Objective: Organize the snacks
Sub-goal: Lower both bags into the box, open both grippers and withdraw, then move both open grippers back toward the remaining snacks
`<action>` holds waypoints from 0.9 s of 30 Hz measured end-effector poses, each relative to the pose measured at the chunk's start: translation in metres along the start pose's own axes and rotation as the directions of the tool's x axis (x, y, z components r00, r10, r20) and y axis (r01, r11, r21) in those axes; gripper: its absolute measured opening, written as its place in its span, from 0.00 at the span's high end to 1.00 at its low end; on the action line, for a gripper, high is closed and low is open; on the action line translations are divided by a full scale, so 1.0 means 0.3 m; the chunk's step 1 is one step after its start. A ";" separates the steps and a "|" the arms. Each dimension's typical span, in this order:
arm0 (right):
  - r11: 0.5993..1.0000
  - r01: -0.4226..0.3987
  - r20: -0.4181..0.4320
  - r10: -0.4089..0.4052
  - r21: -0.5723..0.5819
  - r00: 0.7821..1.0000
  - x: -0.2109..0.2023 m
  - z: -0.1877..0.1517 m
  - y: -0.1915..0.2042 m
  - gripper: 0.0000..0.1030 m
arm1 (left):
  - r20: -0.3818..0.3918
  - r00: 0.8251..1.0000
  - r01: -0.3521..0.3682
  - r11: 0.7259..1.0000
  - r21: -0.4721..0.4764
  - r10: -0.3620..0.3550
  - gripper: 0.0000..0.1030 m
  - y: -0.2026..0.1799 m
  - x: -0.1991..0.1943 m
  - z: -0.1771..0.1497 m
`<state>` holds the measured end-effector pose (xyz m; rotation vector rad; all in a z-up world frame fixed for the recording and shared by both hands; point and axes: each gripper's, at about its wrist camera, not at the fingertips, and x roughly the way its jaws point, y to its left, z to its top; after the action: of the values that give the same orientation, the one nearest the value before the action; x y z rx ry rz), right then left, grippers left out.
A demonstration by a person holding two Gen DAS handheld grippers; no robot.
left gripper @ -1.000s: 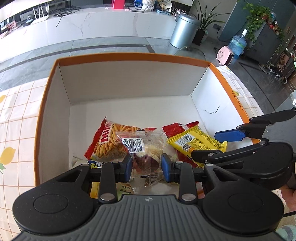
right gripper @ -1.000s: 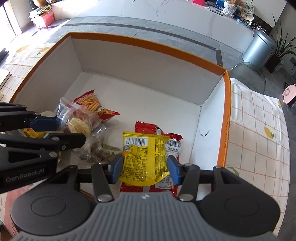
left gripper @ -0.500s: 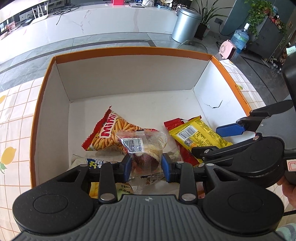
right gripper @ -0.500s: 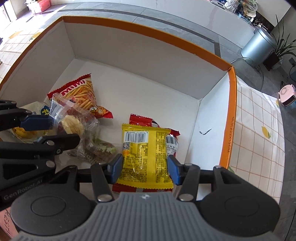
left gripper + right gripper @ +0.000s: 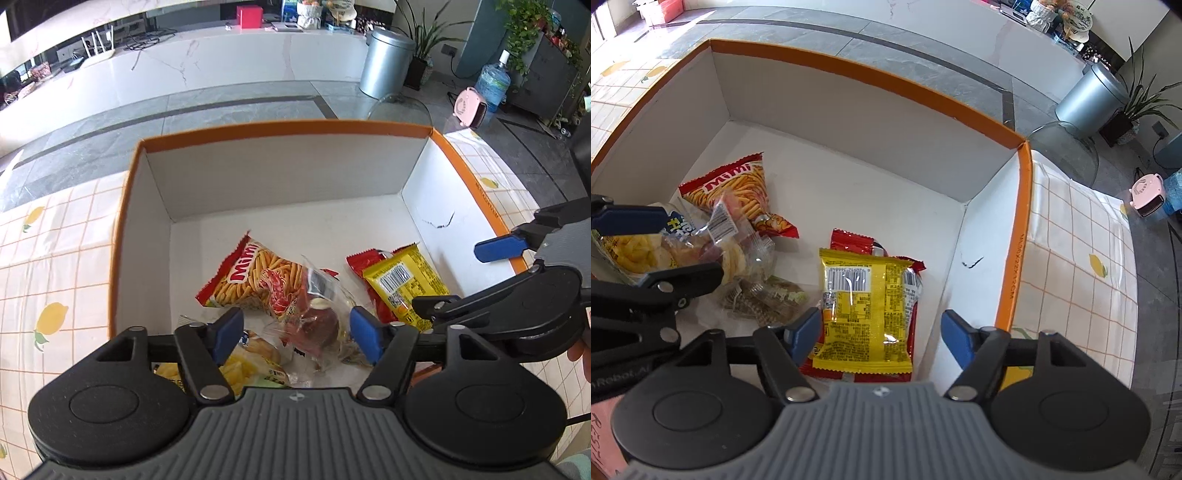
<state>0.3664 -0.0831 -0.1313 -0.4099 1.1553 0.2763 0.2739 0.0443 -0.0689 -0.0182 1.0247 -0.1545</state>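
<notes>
A white box with an orange rim (image 5: 461, 162) (image 5: 1021, 206) holds several snacks. My left gripper (image 5: 297, 334) is open above a clear-wrapped cake (image 5: 317, 321), which lies in the box beside a red Mimi stick bag (image 5: 255, 277) (image 5: 738, 188). My right gripper (image 5: 881, 334) is open above a yellow packet (image 5: 866, 310) (image 5: 404, 284), which lies on a red packet (image 5: 855, 242). A yellow chip bag (image 5: 631, 251) and a brown-wrapped snack (image 5: 768, 299) lie at the box's near left.
The box stands on a lemon-print checked tablecloth (image 5: 44, 258) (image 5: 1078, 266). Beyond are a grey floor, a white counter (image 5: 184, 74), a metal bin (image 5: 386, 62), a water jug (image 5: 493, 86) and a pink heater (image 5: 1147, 195).
Both grippers opened and let go: the cake and the yellow packet now lie in the box. Both grippers drew back and up from the box.
</notes>
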 end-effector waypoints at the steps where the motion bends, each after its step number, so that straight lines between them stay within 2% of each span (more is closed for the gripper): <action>1: 1.000 -0.001 0.007 0.001 0.006 1.000 -0.010 -0.003 -0.004 0.26 | 0.008 1.000 -0.001 1.000 -0.001 0.001 0.20 0.000 -0.011 -0.001; 3: 1.000 0.002 0.029 -0.002 0.014 1.000 -0.036 -0.016 -0.010 0.20 | 0.020 1.000 -0.006 1.000 0.005 0.006 0.17 -0.005 -0.029 -0.003; 11: 0.997 0.074 0.154 -0.067 -0.039 0.986 -0.148 -0.109 0.025 0.15 | 0.037 0.999 -0.035 0.999 0.030 0.034 0.15 -0.016 -0.074 -0.047; 14: 0.996 0.083 0.202 -0.073 -0.041 0.977 -0.192 -0.149 0.030 0.12 | 0.047 0.999 -0.008 1.000 0.008 0.007 0.15 -0.002 -0.100 -0.062; 19: 0.998 0.051 0.311 -0.058 0.030 0.949 -0.286 -0.219 0.011 0.11 | 0.142 0.989 0.045 0.998 -0.042 -0.039 0.15 0.020 -0.176 -0.102; 20: 0.998 0.036 0.338 -0.051 0.050 0.940 -0.304 -0.237 0.015 0.07 | 0.161 0.986 0.048 0.998 -0.043 -0.040 0.15 0.020 -0.192 -0.110; 24: 0.995 -0.037 0.420 -0.003 0.087 0.908 -0.364 -0.319 0.024 0.04 | 0.243 0.968 0.072 0.997 -0.013 -0.067 0.15 0.007 -0.264 -0.151; 27: 0.996 -0.042 0.453 0.002 0.079 0.891 -0.386 -0.382 0.061 0.04 | 0.281 0.958 0.059 0.998 0.021 -0.063 0.15 -0.015 -0.308 -0.189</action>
<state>0.2199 -0.1186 -0.0666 -0.2362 0.7082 0.3206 0.1780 0.0559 -0.0195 -0.0590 0.7388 -0.2083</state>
